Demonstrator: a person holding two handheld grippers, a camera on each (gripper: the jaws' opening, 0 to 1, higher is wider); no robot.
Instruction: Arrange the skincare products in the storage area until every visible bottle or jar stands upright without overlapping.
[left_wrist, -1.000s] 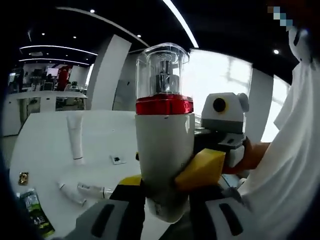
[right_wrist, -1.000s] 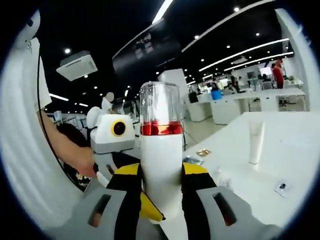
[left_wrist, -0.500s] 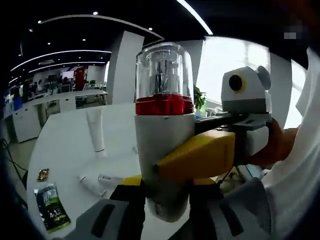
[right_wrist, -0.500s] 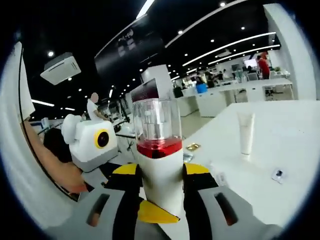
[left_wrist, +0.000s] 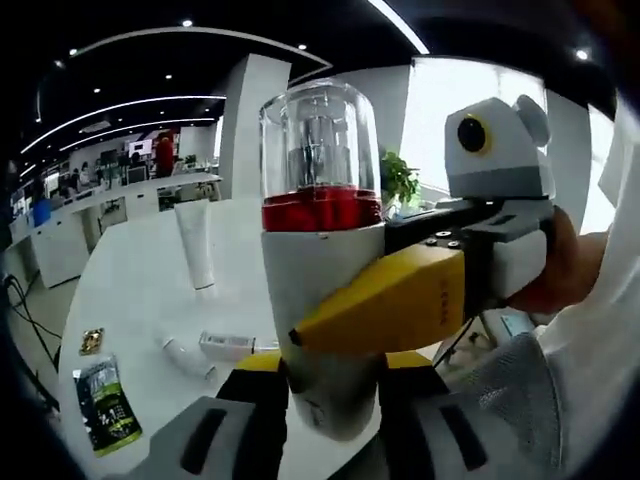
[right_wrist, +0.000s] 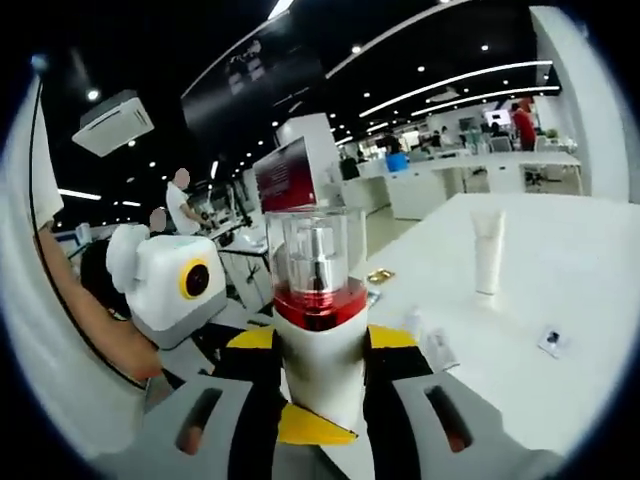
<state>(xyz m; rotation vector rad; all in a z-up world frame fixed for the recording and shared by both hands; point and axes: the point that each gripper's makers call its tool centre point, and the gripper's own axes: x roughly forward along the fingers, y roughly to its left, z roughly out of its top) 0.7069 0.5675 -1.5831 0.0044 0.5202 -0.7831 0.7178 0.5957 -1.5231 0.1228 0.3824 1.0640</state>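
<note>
You hold the white pump bottle (left_wrist: 322, 290) aloft with both grippers, its long axis upright, clear cap at 12 o'clock. Your left gripper (left_wrist: 330, 400) clenches its base; your right gripper (right_wrist: 320, 375) grips its body too. The table (left_wrist: 150, 290) lies beyond, an upright tube (left_wrist: 196, 243) at 10 o'clock.

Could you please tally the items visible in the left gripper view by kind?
Pump bottle held by both tools: 1
Standing white tube: 1
Small items lying flat: 2
Green sachet: 1
Small gold packet: 1
Total: 6
</note>
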